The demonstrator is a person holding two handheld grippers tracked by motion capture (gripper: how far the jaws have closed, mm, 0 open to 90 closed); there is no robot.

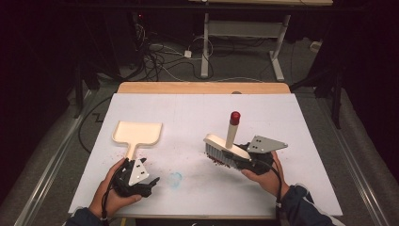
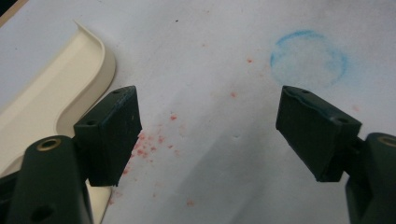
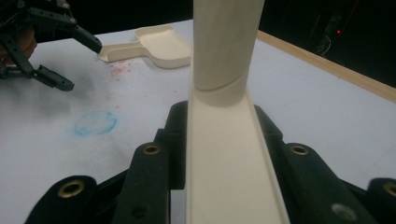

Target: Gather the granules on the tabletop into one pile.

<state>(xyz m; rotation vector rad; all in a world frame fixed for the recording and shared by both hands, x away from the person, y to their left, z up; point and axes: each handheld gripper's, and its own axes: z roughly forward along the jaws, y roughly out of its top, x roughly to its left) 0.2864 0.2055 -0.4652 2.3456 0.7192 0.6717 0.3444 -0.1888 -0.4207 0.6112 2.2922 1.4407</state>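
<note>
Right fingers: the right gripper (image 1: 237, 157) is clamped across the cream back of a small brush (image 1: 226, 149); in the right gripper view the fingers (image 3: 156, 161) press on both sides of the brush's flat top, and its round handle rises straight ahead.
Brush: held just above the counter (image 1: 301, 141), bristle edge down and toward the left side of the high view, its red-capped handle (image 1: 234, 123) slanting up and away from the person.
Left fingers: the left gripper (image 1: 143, 181) has its fingers (image 2: 112, 133) standing wide apart with nothing between them, low over the counter just beside the dustpan's handle.
Dustpan: the cream dustpan (image 1: 137, 134) lies flat, its handle pointing back toward the left hand, its long axis running away from the person; the left hand is plainly the nearer one.
Key relation: the dustpan's handle lies just to the outer side of the left fingers, not between them, so a short sideways shift is likely needed before they close.
Crumbs: red crumbs (image 2: 149, 142) are scattered between dustpan and brush; under the brush they seem thickest, though the view is dim.
Around: a faint blue ring (image 1: 175, 179) is marked on the counter between the hands; nothing stands in the way.
</note>
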